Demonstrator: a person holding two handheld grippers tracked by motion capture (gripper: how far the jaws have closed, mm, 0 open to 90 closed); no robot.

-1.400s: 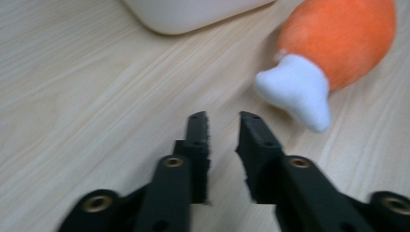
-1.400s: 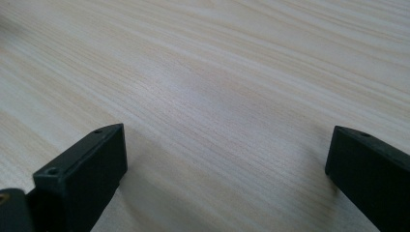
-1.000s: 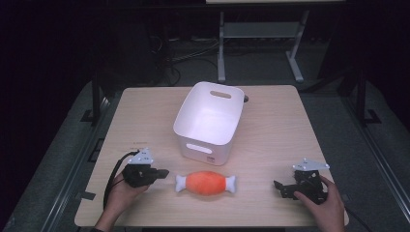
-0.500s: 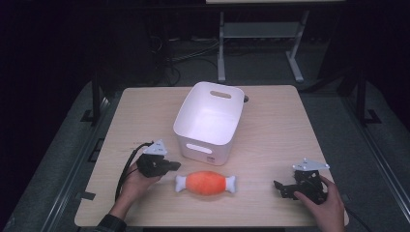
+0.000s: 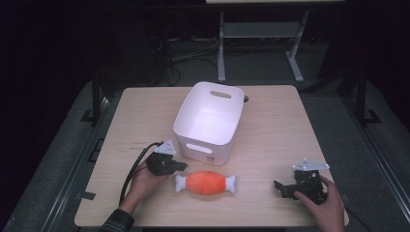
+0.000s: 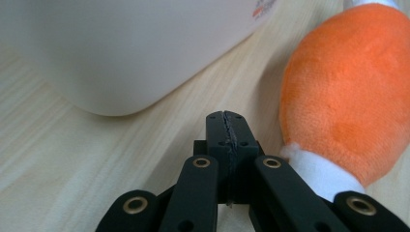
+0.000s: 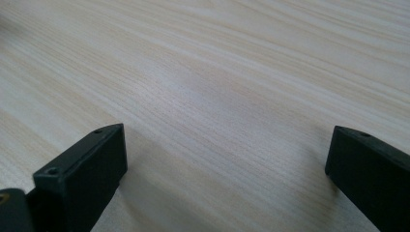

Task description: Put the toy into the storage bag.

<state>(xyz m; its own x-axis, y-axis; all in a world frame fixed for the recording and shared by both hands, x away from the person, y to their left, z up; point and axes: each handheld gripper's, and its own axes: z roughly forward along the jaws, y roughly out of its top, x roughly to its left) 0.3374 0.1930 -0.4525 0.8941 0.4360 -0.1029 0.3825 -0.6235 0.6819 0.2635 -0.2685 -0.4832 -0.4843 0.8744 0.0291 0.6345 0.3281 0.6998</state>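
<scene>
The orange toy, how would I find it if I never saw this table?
Look at the wooden table and find the big white bin in its middle. Just in front of the bin lies the plush toy: bright orange, with white knobby ends like a bone.

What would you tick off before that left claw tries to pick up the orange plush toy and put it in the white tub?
1. Left gripper jaws open enough to take the toy: not ok, they are pressed shut.
2. Orange plush toy lies free on the table, nothing on it: ok.
3. Left gripper lined up on the toy: not ok, the toy's white end sits beside the jaws, not between them.
4. White tub upright and empty: ok.
5. Right gripper out of the way: ok, it rests open near the table's right side.
</scene>
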